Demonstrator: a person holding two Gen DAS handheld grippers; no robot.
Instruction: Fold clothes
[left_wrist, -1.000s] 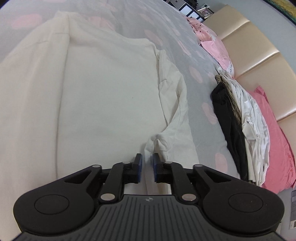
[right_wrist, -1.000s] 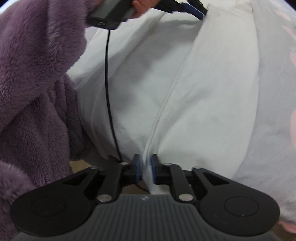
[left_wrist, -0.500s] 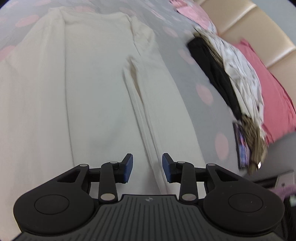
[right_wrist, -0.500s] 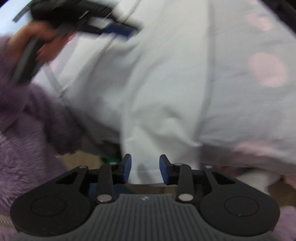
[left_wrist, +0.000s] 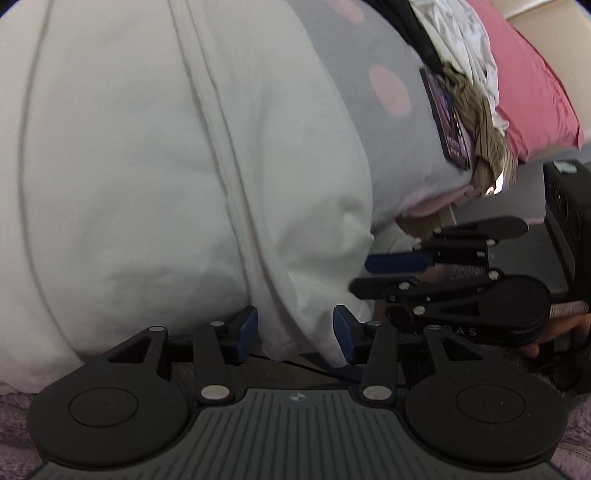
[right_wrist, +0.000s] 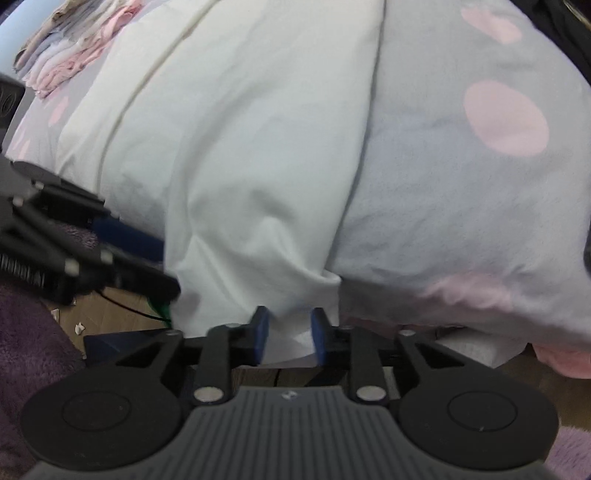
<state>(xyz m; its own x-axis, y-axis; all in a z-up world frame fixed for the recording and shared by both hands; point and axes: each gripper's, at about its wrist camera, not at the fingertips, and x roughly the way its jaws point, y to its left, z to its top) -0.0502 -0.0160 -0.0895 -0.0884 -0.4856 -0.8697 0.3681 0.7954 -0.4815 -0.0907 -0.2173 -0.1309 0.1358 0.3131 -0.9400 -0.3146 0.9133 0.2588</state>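
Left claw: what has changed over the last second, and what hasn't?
The left claw let go of the sleeve, travelled down the cream shirt to its hem at the bed edge, and its jaws have just been opening, now straddling the hem without pinching. The right claw eased open around its hem corner. The shirt stays spread on the dotted bedcover.

Dotted bed (right_wrist: 461, 206) carries white garment (right_wrist: 240, 147), clothes pile (left_wrist: 469, 74).
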